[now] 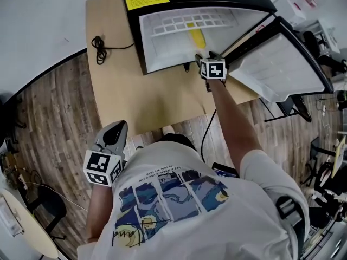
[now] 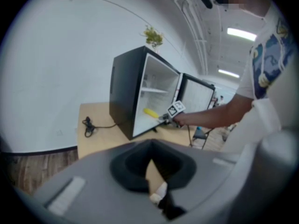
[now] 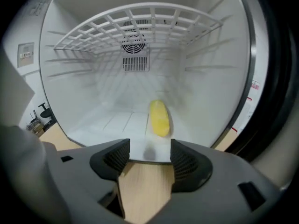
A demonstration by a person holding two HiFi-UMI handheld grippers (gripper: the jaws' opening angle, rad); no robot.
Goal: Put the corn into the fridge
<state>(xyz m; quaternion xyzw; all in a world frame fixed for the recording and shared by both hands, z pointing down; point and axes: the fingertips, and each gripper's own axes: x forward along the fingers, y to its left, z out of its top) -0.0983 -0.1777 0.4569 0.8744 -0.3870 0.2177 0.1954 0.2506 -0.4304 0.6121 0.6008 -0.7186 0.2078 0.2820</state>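
The yellow corn point(image 3: 159, 118) lies lengthwise on the white floor of the open black fridge point(image 1: 190, 4). It also shows in the head view as the corn point(image 1: 196, 37) and small in the left gripper view as the corn point(image 2: 150, 112). My right gripper point(image 3: 148, 155) is open and empty at the fridge's front lip, a short way back from the corn. In the head view, the right gripper point(image 1: 209, 63) reaches out at arm's length. My left gripper point(image 1: 120, 125) is shut and empty, held low near my body, off the table's near edge.
The fridge stands on a wooden table point(image 1: 162, 102) with its door point(image 1: 276, 64) swung open to the right. A white wire shelf point(image 3: 135, 27) spans the fridge above the corn. A coiled black cable point(image 1: 100, 49) lies on the table left of the fridge.
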